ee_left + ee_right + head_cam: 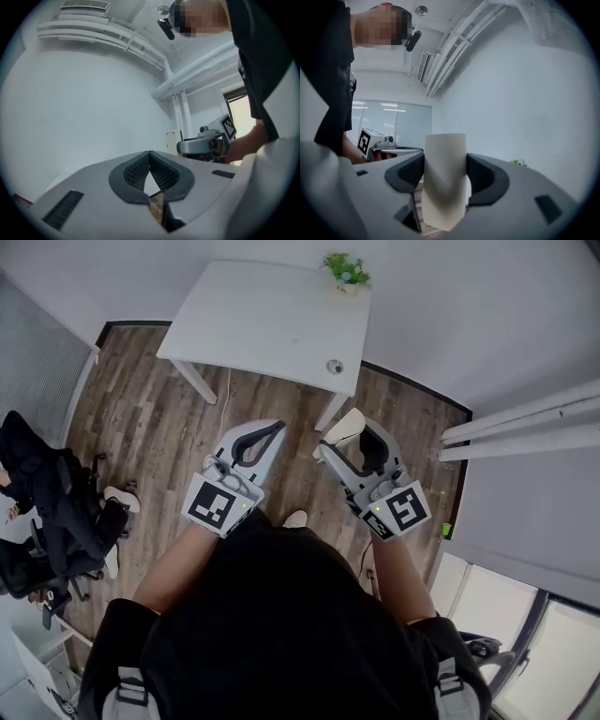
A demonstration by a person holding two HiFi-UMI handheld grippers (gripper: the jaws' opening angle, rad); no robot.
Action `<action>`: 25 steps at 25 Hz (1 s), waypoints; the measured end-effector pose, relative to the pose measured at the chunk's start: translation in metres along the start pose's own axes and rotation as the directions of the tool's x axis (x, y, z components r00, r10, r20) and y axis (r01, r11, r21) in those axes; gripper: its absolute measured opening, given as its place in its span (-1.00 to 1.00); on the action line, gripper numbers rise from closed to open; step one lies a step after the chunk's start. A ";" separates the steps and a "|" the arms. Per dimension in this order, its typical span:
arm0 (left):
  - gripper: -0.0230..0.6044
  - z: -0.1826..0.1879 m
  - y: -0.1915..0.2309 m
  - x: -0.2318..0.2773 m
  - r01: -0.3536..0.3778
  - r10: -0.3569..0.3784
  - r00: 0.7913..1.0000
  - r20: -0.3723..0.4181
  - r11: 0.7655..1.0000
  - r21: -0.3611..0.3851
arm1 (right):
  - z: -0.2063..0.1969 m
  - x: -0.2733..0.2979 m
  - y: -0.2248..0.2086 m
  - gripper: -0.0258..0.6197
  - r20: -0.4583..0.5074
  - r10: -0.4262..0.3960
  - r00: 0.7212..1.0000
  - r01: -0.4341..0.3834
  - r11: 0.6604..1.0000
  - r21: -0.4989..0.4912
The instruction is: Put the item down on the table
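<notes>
The twisted item (443,187) is plain cream. The left gripper (150,155) and right gripper (444,166) are pale grey with black ribbed pads (135,171) (their marker cubes (214,505) carry black-and-white squares). White table (272,320), green plant (347,269), brown wood-plank floor (159,432), black shirt (281,615).

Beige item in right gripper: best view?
Right gripper view: the beige item fills the centre, clamped in the right gripper. Head view shows only its pale end beyond the tip. Left gripper view: at most a small distant pale shape.

Black shirt (281,615), white left claw (267,433), white right claw (349,442).
</notes>
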State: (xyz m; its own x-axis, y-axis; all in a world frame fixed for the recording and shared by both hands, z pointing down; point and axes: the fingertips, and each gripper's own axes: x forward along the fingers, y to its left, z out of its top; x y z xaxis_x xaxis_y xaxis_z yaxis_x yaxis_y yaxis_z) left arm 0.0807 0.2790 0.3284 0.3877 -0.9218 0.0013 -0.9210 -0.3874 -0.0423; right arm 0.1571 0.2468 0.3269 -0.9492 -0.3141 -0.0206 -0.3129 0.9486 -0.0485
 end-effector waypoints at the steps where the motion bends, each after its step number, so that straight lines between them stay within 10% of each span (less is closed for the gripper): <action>1: -0.95 -0.001 0.002 0.002 -0.003 0.003 1.000 -0.001 1.000 -0.001 | 0.000 0.002 -0.003 -0.05 -0.001 0.000 1.000 0.000 1.000 0.004; 25: -0.95 0.000 0.201 0.052 0.160 -0.158 0.986 0.048 0.987 -0.025 | 0.006 0.190 -0.064 -0.05 -0.038 -0.163 0.986 0.162 0.987 -0.022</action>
State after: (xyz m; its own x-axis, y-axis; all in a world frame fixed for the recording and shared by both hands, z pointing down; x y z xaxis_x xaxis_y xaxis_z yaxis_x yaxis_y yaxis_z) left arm -0.0842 0.1528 0.3202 0.5301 -0.8470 -0.0403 -0.8479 -0.5299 -0.0169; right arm -0.0035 0.1263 0.3198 -0.8862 -0.4625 0.0252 -0.4631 0.8858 -0.0293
